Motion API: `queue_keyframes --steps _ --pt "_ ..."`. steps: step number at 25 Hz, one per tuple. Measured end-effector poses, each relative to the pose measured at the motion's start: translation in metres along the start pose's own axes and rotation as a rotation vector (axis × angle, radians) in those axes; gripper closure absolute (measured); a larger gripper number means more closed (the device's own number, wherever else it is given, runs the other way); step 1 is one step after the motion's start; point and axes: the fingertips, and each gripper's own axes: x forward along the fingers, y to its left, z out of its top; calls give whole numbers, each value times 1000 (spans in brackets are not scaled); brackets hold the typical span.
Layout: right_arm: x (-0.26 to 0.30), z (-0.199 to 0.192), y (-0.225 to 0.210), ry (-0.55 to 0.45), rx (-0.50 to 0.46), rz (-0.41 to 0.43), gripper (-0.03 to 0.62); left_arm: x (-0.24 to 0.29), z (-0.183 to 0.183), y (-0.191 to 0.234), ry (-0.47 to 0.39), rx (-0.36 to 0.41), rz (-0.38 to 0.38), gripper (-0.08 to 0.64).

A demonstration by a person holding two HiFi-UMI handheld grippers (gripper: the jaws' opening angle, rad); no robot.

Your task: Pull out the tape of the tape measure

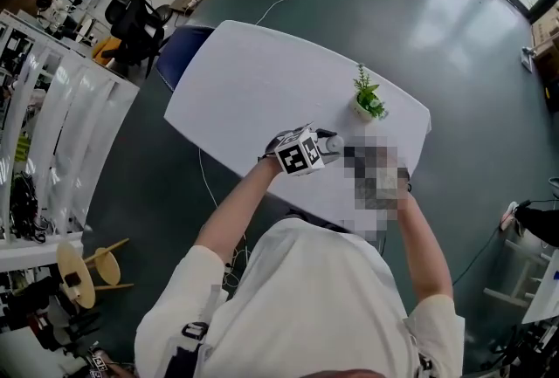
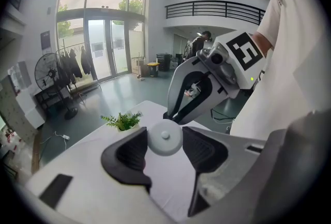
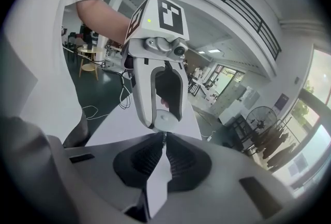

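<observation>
A small round white tape measure [image 2: 165, 141] sits between the dark pads of my left gripper [image 2: 164, 137], which is shut on it above the white table [image 1: 253, 79]. In the head view the same gripper [image 1: 325, 143] shows under its marker cube, holding the tape measure [image 1: 333, 140]. My right gripper [image 3: 164, 140] faces it, jaws closed together right under the tape measure [image 3: 166, 120], apparently pinching the tape's end tab. Little or no tape shows between them. In the head view a mosaic patch covers the right gripper.
A small potted green plant [image 1: 367, 97] stands on the table beyond the grippers, near its far right edge. A blue chair [image 1: 188, 49] stands at the table's far left corner. Wooden stools [image 1: 87, 267] stand on the floor to the left.
</observation>
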Motion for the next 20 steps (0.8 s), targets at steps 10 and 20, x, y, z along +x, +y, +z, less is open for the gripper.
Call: queue_keyframes --steps 10,20 --pt "-15 0 -6 -40 109 41 551 -7 5 -3 -26 16 11 342" --pt "-36 -27 -30 -4 184 -1 552 -17 -10 9 -19 4 48 342"
